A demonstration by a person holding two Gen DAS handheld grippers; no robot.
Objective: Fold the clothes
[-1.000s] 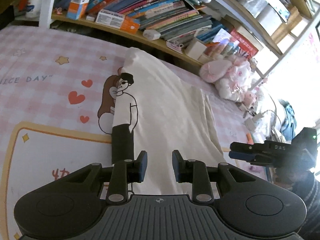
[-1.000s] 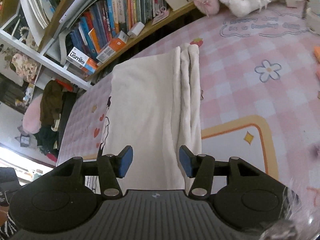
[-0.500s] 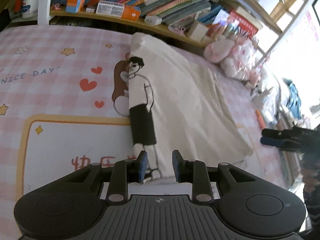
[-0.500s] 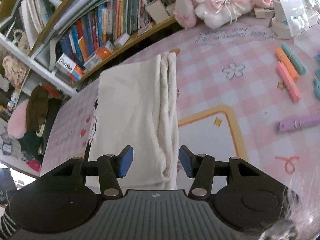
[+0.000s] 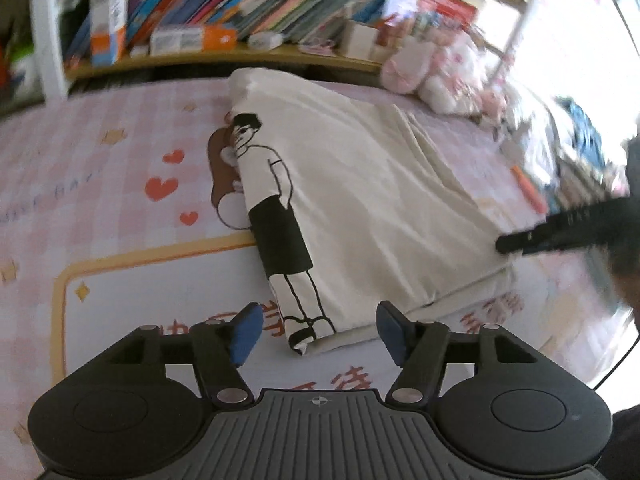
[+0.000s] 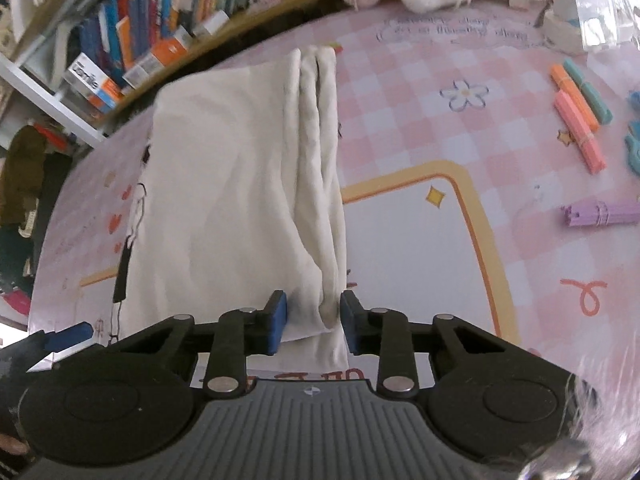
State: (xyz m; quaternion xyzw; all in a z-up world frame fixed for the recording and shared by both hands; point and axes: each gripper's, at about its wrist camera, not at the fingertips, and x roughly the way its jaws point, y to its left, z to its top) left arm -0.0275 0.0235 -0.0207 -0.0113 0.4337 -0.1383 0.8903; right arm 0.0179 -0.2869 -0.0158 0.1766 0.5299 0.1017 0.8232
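Observation:
A cream shirt (image 5: pixel 380 200) with a cartoon print lies folded into a long strip on the pink checked mat (image 5: pixel 100 184). My left gripper (image 5: pixel 320 332) stands open, and the shirt's near corner rests on the mat between its fingers. In the right wrist view the shirt (image 6: pixel 232 200) shows its thick folded edge along the right side. My right gripper (image 6: pixel 313 326) is shut on the near end of that edge. The right gripper (image 5: pixel 560 232) appears blurred at the shirt's right corner. The left gripper's blue pad (image 6: pixel 68 336) shows at the lower left.
A shelf of books (image 5: pixel 240 12) runs along the far edge of the mat, with pink plush toys (image 5: pixel 432 68) at its right end. Orange and green markers (image 6: pixel 576 100) and a purple bundle (image 6: pixel 600 214) lie on the mat (image 6: pixel 420 100) right of the shirt.
My left gripper has opened wide and let go of the shirt's near corner, which now lies flat. My right gripper's fingers have narrowed onto the folded edge.

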